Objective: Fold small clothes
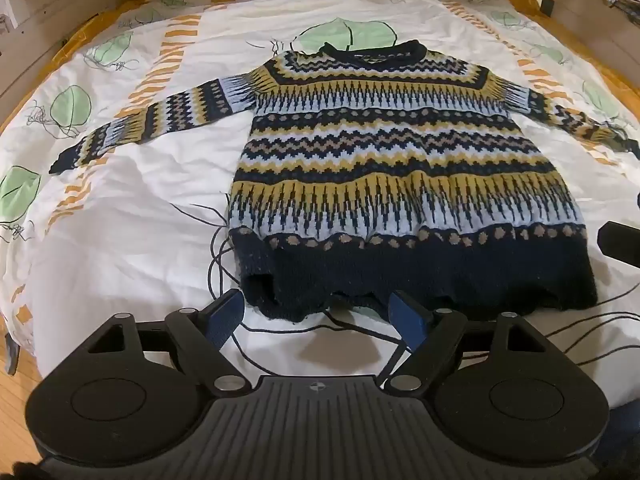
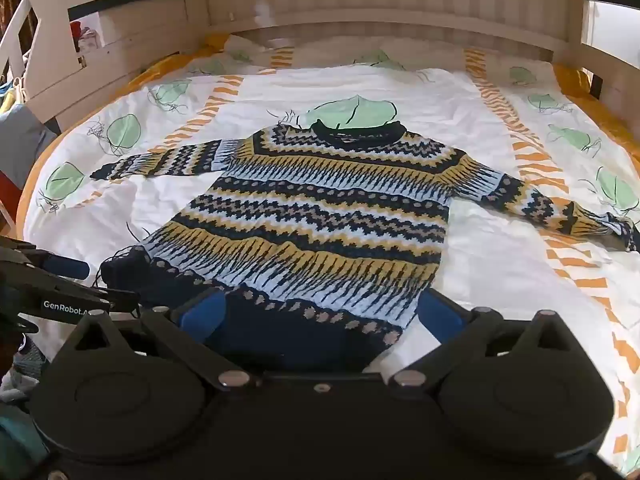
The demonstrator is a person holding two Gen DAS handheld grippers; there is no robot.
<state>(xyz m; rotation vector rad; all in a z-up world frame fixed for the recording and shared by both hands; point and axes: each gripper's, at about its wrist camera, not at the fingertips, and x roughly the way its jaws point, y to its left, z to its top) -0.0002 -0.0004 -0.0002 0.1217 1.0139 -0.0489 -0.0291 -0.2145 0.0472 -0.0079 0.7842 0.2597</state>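
A: How do the two grippers stand?

B: Both tilt down toward the bed. The left gripper [image 1: 316, 320] has its blue fingers [image 1: 228, 314] spread wide with nothing between them, the tips just short of the sweater's dark hem at the bottom centre of its frame. The right gripper [image 2: 320, 316] is spread as wide, and its fingers [image 2: 202, 314] flank the dark hem band; the pads do not press on it.

A: Where is the sweater?

B: The sweater [image 1: 400, 168] lies flat, front up, in the middle of the bed, collar toward the top of the frame, both sleeves stretched out to the sides.

A: Does either view show something the other lacks?

B: The right wrist view catches the left gripper [image 2: 68, 268] at its left edge, beside the hem corner, which is bunched up there. The left wrist view shows only a black tip [image 1: 618, 240] of the other tool at its right edge, plus wooden floor [image 1: 16, 392] at lower left.

A: And the surroundings?

B: A white duvet [image 2: 500, 280] printed with green leaves and orange stripes, a pale wooden headboard [image 2: 360, 0] across the top, and wooden rails [image 2: 112, 52] at upper left.
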